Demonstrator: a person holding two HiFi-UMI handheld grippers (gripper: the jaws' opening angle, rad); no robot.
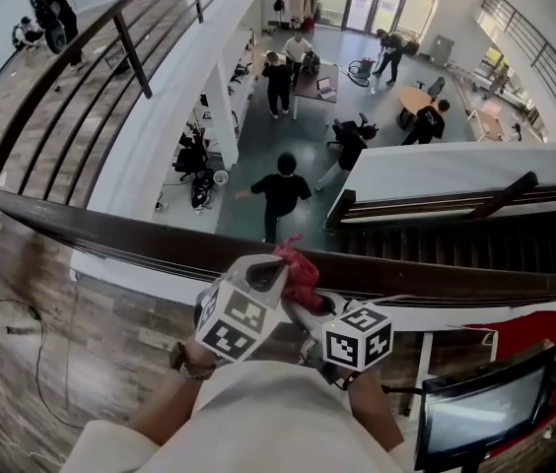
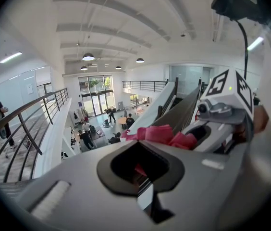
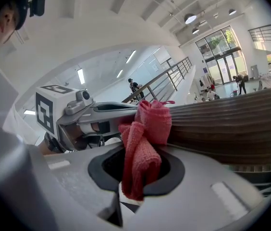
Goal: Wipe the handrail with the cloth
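Cloth (image 1: 300, 269): red, bunched, lying on the top face of the dark wooden handrail (image 1: 110, 230), about halfway along the stretch the head view shows and towards its near edge; part of the bundle stands up above the rail.

Right gripper (image 1: 308, 299): comes at the handrail from the near side; its own view shows the fingers pressed together on a folded length of the cloth (image 3: 142, 153), which rises from the dark opening in the gripper body (image 3: 140, 170) and folds over against the rail (image 3: 231, 129); grip looks firm.

Left gripper (image 1: 270, 269): just beside the right one, tip against the far upper part of the bundle; in its own view the fingers are closed (image 2: 142, 150), a scrap of red shows in the opening between them, and the rest of the cloth (image 2: 162, 134) lies just past the tips; from the right gripper view its tip (image 3: 130, 110) meets the top fold. Reading: both grippers pinch the same cloth, at opposite ends of it.

Marker cubes: left (image 1: 234, 318), right (image 1: 357, 335), both on the near side of the rail and close together.

Past the far edge of the rail: open drop to a lower floor with several people (image 1: 280, 190) standing; a dark monitor (image 1: 485, 412) at lower right on the near side.
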